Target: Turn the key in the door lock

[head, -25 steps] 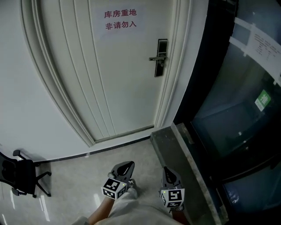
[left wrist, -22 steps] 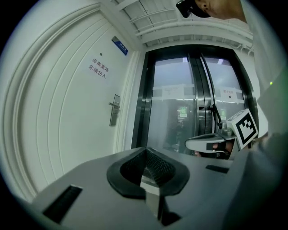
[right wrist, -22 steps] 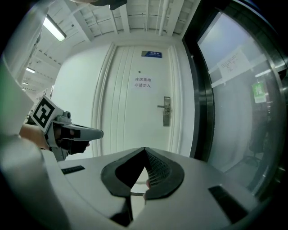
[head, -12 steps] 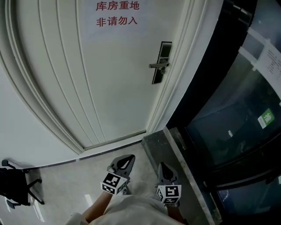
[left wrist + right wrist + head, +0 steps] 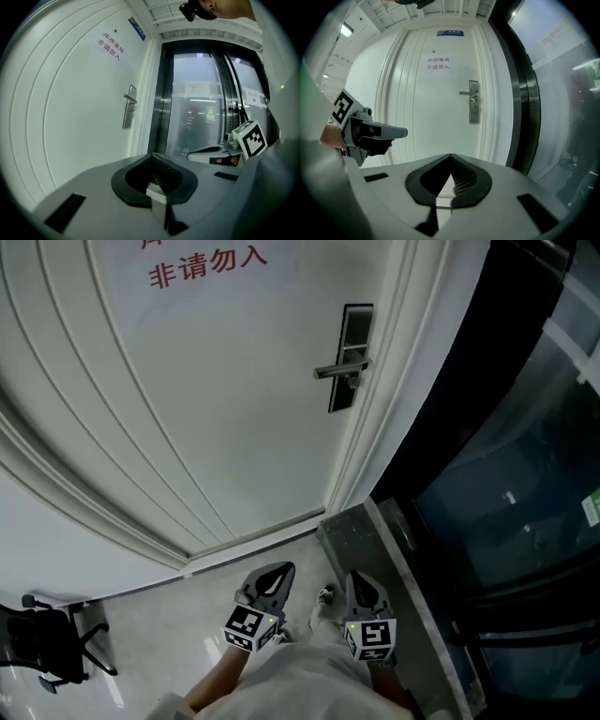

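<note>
A white door stands ahead with a dark lock plate and a silver lever handle near its right edge. Any key at the plate is too small to make out. My left gripper and right gripper are held low, side by side, well short of the door, both shut with nothing between the jaws. The left gripper view shows its shut tips with the lock plate far off to the left. In the right gripper view the shut tips sit below the lock plate.
Red print is on the door's upper part. A dark glass wall runs along the right, with a grey stone ledge at its foot. A black office chair stands at the lower left. A shoe shows between the grippers.
The door and lock plate have grown larger and nearer in the head view as both grippers were carried toward them. Both grippers stay shut and side by side.
</note>
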`<state>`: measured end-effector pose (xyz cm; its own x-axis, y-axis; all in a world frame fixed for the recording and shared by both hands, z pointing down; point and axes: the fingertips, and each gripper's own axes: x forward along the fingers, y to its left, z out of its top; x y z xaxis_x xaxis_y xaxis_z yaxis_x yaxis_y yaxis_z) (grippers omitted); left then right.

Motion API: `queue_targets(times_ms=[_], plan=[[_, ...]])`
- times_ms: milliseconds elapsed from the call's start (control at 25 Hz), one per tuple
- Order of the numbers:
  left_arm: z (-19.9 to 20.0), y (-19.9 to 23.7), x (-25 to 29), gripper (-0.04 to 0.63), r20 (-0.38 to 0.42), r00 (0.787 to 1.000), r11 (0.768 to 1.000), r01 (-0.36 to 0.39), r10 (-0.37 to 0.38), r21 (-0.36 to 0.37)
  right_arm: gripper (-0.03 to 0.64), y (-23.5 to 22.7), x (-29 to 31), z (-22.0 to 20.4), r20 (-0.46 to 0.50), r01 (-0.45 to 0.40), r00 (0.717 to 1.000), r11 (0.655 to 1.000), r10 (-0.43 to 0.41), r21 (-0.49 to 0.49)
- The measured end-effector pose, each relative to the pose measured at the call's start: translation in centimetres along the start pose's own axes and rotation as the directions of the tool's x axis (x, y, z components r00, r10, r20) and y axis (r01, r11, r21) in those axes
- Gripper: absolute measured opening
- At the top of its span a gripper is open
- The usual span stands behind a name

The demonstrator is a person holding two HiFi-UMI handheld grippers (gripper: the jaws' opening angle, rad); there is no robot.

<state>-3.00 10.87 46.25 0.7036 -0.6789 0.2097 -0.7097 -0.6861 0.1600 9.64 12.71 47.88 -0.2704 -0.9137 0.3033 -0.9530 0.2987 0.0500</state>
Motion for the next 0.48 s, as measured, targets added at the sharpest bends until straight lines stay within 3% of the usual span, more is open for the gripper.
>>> queue_targets(times_ms=[240, 480], plan=[[4.7, 3.7, 6.9, 0.006, 0.054, 0.994, 0.996, -0.093, 0.092, 0.016, 0.000, -6.0, 7.3, 4.0, 0.023, -0.012, 1.000, 0.984, 0.016, -0.178], [7.5, 6.6, 12.1, 0.006, 0.099, 0.978, 0.983, -0.185, 0.185, -0.009, 0.000, -9.8, 13.7, 7.6, 0.068, -0.089, 0.991, 0.949, 0.115, -0.303]])
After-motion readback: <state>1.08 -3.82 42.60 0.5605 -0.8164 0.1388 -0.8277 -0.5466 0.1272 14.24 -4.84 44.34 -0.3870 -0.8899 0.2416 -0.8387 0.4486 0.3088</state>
